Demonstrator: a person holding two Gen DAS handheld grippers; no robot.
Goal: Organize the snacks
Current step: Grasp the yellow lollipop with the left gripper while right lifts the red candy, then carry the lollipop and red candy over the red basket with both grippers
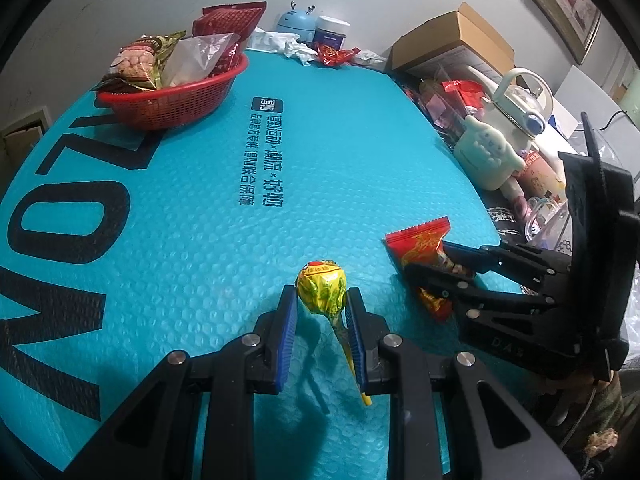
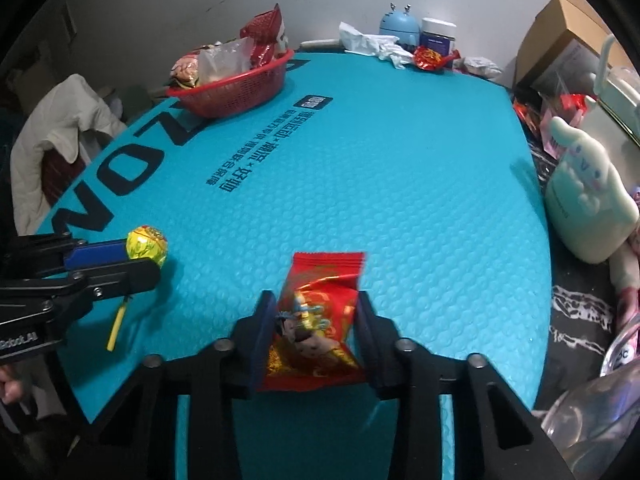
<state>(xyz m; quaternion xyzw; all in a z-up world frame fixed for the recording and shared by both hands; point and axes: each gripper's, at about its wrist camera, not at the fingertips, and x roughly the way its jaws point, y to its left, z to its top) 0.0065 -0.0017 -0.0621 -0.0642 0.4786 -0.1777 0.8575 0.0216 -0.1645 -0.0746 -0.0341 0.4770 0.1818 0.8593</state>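
Teal bubble mat [image 1: 200, 240] – printed "NOZ" in black – is being worked over: a yellow lollipop [image 1: 321, 286] is being pinched by the left gripper [image 1: 321, 304], a red candy packet [image 2: 316, 320] by the right gripper [image 2: 316, 312]; "DAS" is moulded on the right one.

On the tabletop [image 1: 200, 220] there is one red basket [image 1: 176, 100], and in it about four snack bags, though they overlap. Nearer than the basket are one yellow lollipop [image 1: 322, 284] and one red candy packet [image 1: 420, 246]. Far behind the basket, to its right, lie one more red wrapper [image 1: 334, 55], one blue gadget [image 1: 295, 22] and one jar [image 1: 331, 32].
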